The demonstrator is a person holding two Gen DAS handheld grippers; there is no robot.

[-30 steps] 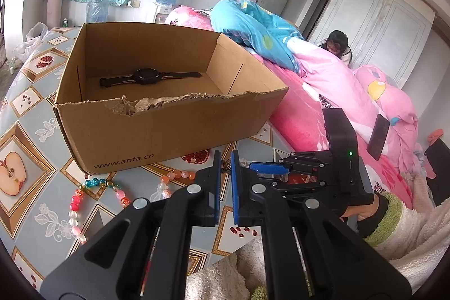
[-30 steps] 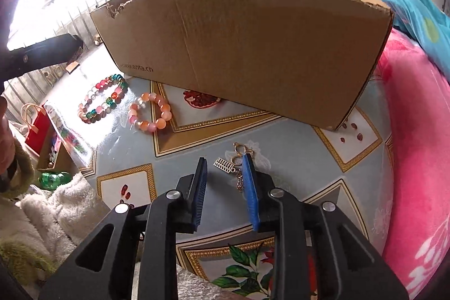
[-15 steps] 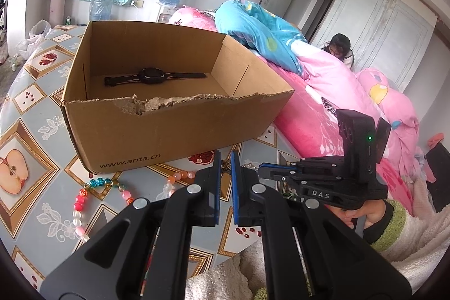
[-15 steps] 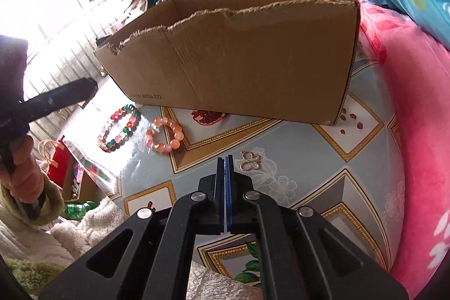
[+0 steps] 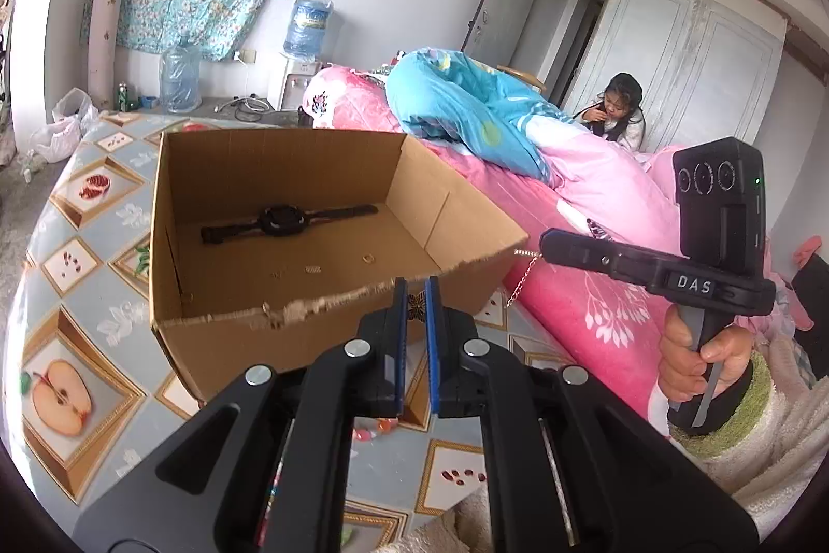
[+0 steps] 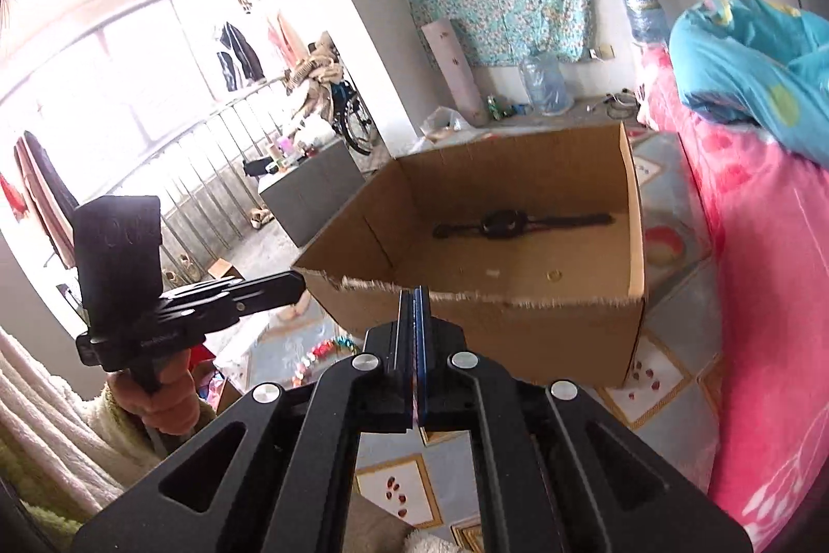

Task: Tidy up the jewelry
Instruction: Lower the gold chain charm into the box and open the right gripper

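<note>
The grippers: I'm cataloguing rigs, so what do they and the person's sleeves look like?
Both the left gripper and right gripper are black, with blue pads, silver pivot bolts and a boxy camera block on top. The right one reads "DAS" in white and shows a green light. The sleeves are cream fleece with green cuffs.

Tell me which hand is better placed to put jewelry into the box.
Right, slightly. The right gripper, shut on a gold chain, holds it beside the box's front corner. The left gripper, pinching a small charm, is also at the rim.
</note>
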